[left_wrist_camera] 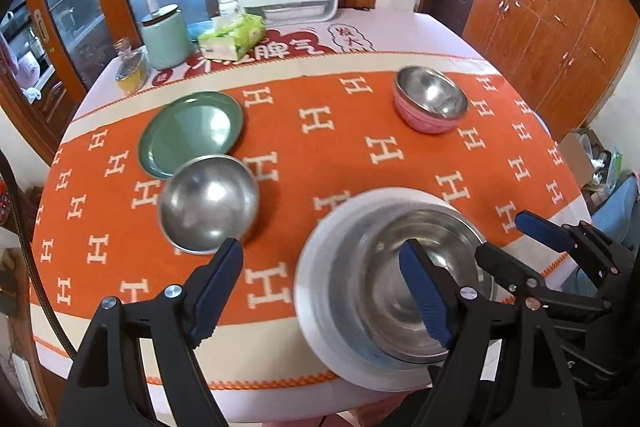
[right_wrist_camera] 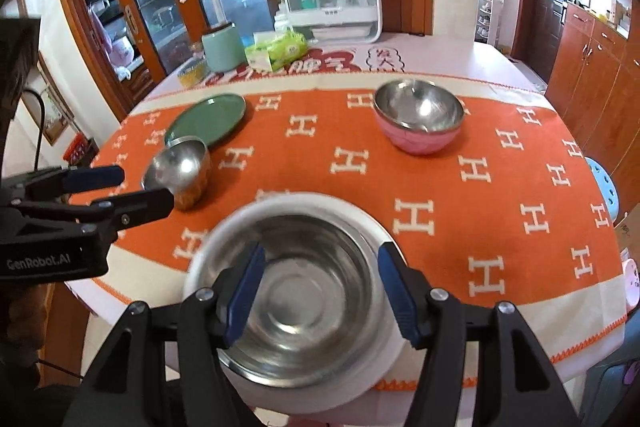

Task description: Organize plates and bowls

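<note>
Looking down both wrist cameras, we see a wide shiny steel bowl (right_wrist_camera: 298, 301) sitting inside a round white plate (right_wrist_camera: 384, 355) at the near edge of the table, blurred in both views. Our right gripper (right_wrist_camera: 322, 293) hangs over it with its blue-padded tongs spread wide, holding nothing. Our left gripper (left_wrist_camera: 322, 293) is likewise wide and empty, its left finger near a small steel bowl with an orange outer wall (left_wrist_camera: 209, 203) that touches the near rim of a flat green round plate (left_wrist_camera: 191, 131) on the far left. A pink-walled steel bowl (left_wrist_camera: 431, 99) stands alone at the far right, well apart from the others. The orange cloth with white H letters (left_wrist_camera: 348, 147) lies open between these pieces. Only the right view shows the small bowl's orange side; the left view looks into it. At the far edge sit a mint canister (left_wrist_camera: 166, 37) and a green tissue pack (left_wrist_camera: 232, 35).
</note>
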Available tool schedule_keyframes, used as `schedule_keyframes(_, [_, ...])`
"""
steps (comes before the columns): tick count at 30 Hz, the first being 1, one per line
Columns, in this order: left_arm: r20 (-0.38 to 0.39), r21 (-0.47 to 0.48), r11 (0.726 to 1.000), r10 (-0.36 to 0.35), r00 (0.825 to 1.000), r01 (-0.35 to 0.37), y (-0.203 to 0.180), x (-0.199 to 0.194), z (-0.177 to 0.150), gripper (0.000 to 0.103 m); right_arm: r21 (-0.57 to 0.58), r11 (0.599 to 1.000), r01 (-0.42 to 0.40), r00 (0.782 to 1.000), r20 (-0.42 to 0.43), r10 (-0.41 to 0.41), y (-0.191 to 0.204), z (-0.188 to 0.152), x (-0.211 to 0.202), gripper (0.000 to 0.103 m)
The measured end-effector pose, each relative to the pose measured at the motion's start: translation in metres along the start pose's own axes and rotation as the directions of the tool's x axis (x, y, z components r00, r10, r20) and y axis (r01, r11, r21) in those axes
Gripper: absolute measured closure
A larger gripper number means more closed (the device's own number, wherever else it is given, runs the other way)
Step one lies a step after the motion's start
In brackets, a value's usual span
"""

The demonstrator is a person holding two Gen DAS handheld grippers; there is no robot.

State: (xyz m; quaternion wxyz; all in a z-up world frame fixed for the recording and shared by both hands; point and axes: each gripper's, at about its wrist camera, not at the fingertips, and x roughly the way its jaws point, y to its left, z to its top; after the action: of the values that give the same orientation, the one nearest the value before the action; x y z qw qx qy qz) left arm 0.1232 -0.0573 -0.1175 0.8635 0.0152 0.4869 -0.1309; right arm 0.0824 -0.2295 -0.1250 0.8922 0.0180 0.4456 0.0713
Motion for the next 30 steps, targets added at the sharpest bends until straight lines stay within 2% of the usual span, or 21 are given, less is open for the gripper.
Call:
schedule_keyframes(8, [0.031,-0.025,0.999,0.024,0.999,-0.024,0.062,-0.020,0.021,0.024,0.059,0.998,-0.023,0.998,0.053,0.020,0.034,0.035,0.002,0.036])
schedule_keyframes(17, [0.037,-0.100,0.995,-0.001,0.999,0.005,0.141,-0.030,0.052,0.024,0.099,0.994,-0.043,0.995,0.098,0.033,0.078,0.076,0.019,0.036])
schedule_keyframes(25, [0.047,-0.118,0.993,0.012,0.999,-0.006,0.204,-0.023,0.084,0.024,0.102,0.995,-0.009,0.993,0.121,-0.004,0.111,0.117,0.044,0.036])
schedule_keyframes(30, [0.053,-0.108,0.994,0.001,0.999,0.005,0.230,-0.010,0.101,0.024,0.129,0.992,0.001,0.993,0.119,-0.016,0.121,0.136,0.065,0.036])
